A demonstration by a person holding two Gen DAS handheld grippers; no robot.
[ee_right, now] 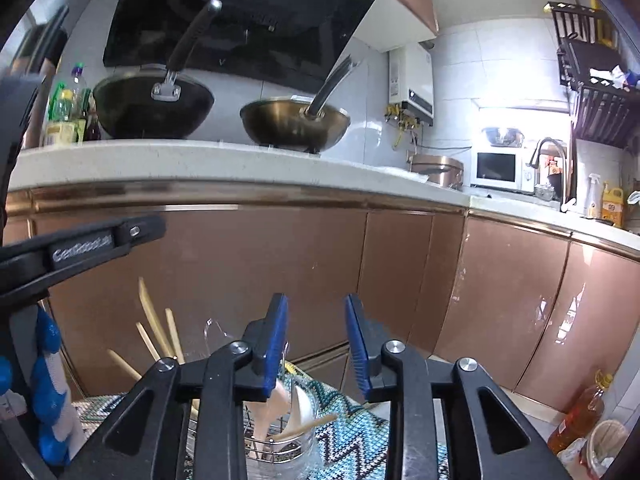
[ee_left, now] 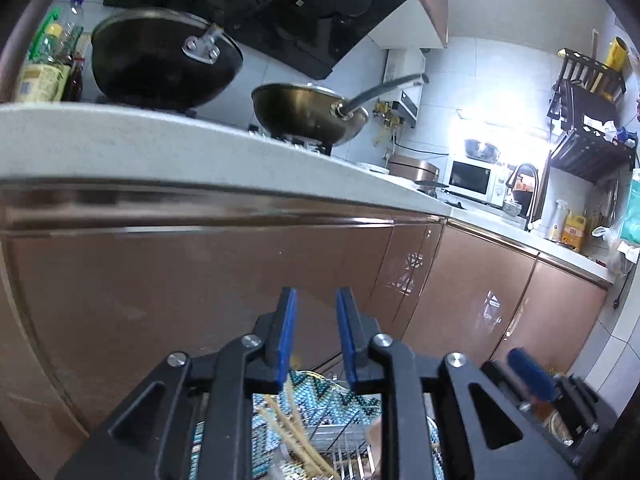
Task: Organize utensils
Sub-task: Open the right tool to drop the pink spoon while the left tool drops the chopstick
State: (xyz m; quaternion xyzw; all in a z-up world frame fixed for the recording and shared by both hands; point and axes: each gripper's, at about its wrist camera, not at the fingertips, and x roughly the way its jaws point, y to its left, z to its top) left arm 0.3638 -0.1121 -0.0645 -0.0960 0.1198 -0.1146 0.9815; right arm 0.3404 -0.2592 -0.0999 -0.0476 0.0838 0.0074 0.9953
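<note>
Both grippers, left [ee_left: 316,336] and right [ee_right: 316,344], stood apart and empty. The chopsticks [ee_left: 294,436] lay below the left jaws, at lower centre, long axes apparently slanting upward; the spoons [ee_right: 286,408] lay below the right.

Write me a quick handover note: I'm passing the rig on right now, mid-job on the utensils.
Left gripper: open, nothing between the pads.
Right gripper: open, also empty.
Both point at the brown cabinet fronts, hanging above the patterned mat.
Utensils: wooden chopsticks stand upright in the wire rack; pale spoons sit in its round compartment.
Done: those pieces are already in the rack.
Left: I cannot see any loose utensils from here; check the mat before picking again.
</note>
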